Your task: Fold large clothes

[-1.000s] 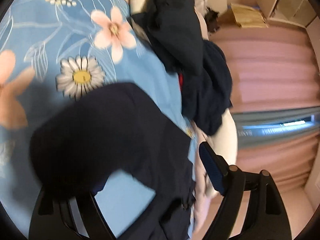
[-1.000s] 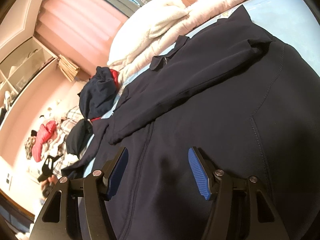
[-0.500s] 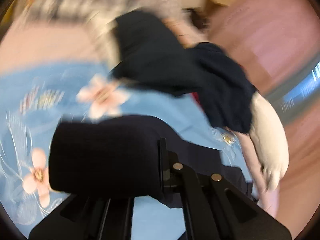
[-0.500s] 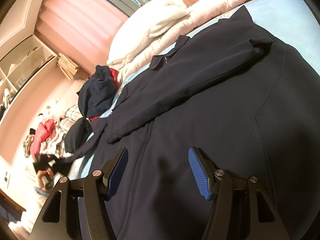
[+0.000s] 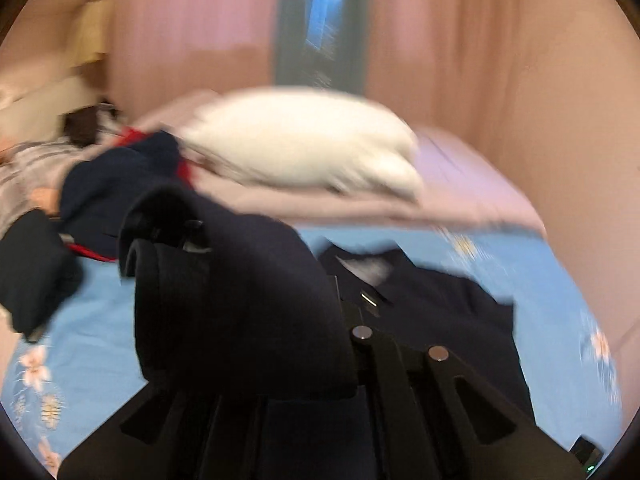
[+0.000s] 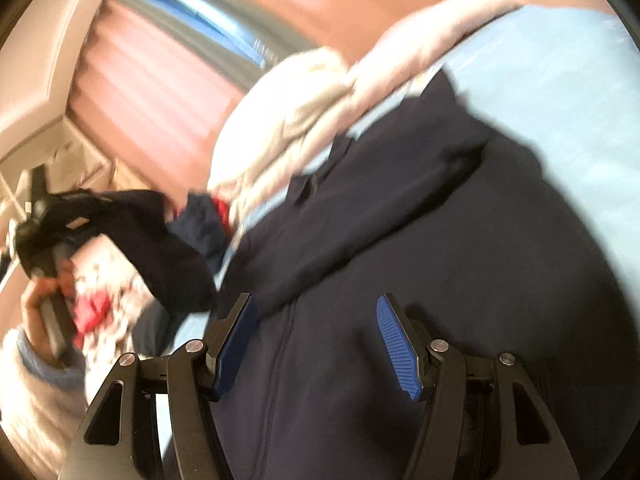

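Through my left wrist camera, my left gripper [image 5: 340,312] is clamped tight on a sleeve [image 5: 240,300] of the dark navy jacket [image 5: 432,320]; the cloth drapes thick over my fingers and hides the pads. The rest of the jacket lies spread on the blue flowered bedsheet [image 5: 552,288], collar toward the white pillow [image 5: 304,144]. To the left sits a heap of other dark clothes [image 5: 116,184] with a red edge showing. Pink curtains [image 5: 460,40] hang behind. The picture is blurred.

Through my right wrist camera, my right gripper [image 6: 316,340] stands partly open, blue pads [image 6: 398,348] apart, holding nothing; the navy jacket's body lies flat just beyond and under them, a seam running up between my fingers. At the far left I see my left gripper [image 6: 52,216] in a hand [image 6: 44,292], raised off the bed, with the sleeve [image 6: 160,240] stretching from it down to the jacket. The pillow [image 6: 280,120] and a pinkish quilt [image 6: 420,36] lie past the collar.
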The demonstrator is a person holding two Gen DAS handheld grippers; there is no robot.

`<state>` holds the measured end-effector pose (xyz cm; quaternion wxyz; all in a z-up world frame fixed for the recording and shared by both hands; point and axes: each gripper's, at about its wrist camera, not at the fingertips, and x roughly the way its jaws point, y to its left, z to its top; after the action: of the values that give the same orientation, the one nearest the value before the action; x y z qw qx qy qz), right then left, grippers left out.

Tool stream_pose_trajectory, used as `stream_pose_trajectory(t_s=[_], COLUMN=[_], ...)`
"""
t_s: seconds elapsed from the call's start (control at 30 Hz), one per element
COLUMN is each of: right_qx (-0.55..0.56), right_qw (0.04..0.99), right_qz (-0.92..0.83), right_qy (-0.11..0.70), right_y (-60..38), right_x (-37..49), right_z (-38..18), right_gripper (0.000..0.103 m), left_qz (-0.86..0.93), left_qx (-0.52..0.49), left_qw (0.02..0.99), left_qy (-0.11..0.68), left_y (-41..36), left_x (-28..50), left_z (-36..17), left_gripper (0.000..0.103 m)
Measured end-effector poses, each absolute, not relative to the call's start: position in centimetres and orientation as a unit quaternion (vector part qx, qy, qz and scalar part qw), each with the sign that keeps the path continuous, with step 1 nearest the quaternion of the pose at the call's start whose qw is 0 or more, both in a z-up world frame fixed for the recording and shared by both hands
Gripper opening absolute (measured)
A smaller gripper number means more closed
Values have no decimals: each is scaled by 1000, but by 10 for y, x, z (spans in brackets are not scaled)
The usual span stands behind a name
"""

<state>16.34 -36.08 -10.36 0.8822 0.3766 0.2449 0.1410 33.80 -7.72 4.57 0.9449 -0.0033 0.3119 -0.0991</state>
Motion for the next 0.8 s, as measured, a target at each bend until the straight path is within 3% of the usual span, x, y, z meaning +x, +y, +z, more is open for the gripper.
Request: stream_pose_trajectory(t_s=[0.07,0.2,0.27,0.3,0.33,0.47,0.63,0.8], right_qx=[399,438,446,447,448,452,462,448], right_qw=[879,864,860,859,858,850,840,840], right_qz=[122,111,110,112,115,126,143,164], right_qy=[229,221,222,222,225,239,246,259], right_y=[-374,-390,-393,-393,-394,-390,-388,-375], right_x=[159,158,159,160,161,168,169,173], right_z=[-106,-115,-117,-118,-119,-123,-129,-127], right_gripper=[70,70,70,70,70,70,70,71], left_qz=[-122,-146,-167,-189,-204,-253,-217,-156], left_qx=[16,46,49,45,41,12,-50,-116], left_qw=[932,902,884,874,870,862,883,870], left_qy=[340,404,434,446,448,438,413,453], left_y=[-118,-179,-194,-191,-190,-170,-85,12], left_x=[340,343,341,343,338,326,305,292], left_z=[18,-40,-60,-69,-70,-56,-39,-80], left_gripper=[6,14,41,62,68,82,101,102])
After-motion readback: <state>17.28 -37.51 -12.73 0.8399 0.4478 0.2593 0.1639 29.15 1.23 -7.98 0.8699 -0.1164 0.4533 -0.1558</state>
